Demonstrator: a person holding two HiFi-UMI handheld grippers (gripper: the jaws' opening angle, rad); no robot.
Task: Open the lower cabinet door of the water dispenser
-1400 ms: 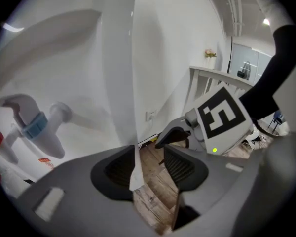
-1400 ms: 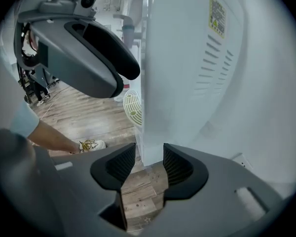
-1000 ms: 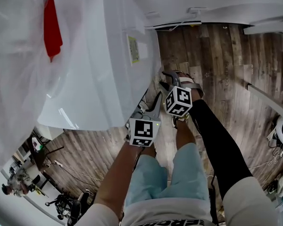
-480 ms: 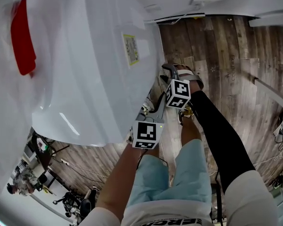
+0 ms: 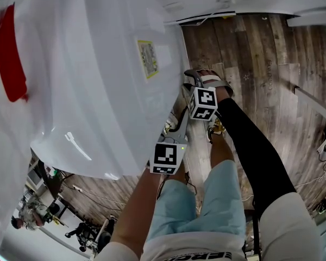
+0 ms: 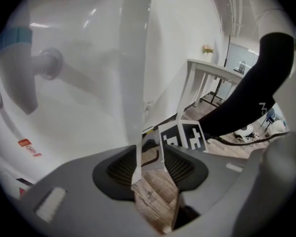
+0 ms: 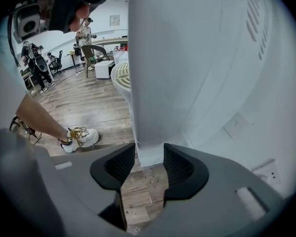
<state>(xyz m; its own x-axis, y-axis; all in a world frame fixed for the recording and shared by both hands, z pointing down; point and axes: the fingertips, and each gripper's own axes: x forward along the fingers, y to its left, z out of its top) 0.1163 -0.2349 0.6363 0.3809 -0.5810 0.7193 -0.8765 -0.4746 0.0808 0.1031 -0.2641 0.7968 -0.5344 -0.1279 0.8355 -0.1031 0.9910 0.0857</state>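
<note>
The white water dispenser [image 5: 98, 80] fills the left of the head view, seen from above. Both grippers are low at its right side near the floor. My left gripper [image 5: 180, 117] is open; in the left gripper view a thin white panel edge [image 6: 138, 147] runs down between its jaws [image 6: 151, 164], close to the left pad, with floor showing beside it. My right gripper [image 5: 191, 81] is open just ahead of it. A bottom corner of the dispenser [image 7: 150, 152] fills the gap between its jaws [image 7: 149, 164]; whether the pads touch it is unclear.
A white wall [image 5: 250, 4] with a cable along its foot lies just beyond the dispenser, and wall sockets [image 7: 271, 172] are to the right. The person's shoe [image 5: 217, 128] rests on the wooden floor by the grippers. A white table [image 6: 212, 73] and chairs [image 7: 39, 63] stand further off.
The view has tilted, so the dispenser looms larger. My right gripper has moved a little further forward along the dispenser's side. The left gripper has stayed nearly where it was.
</note>
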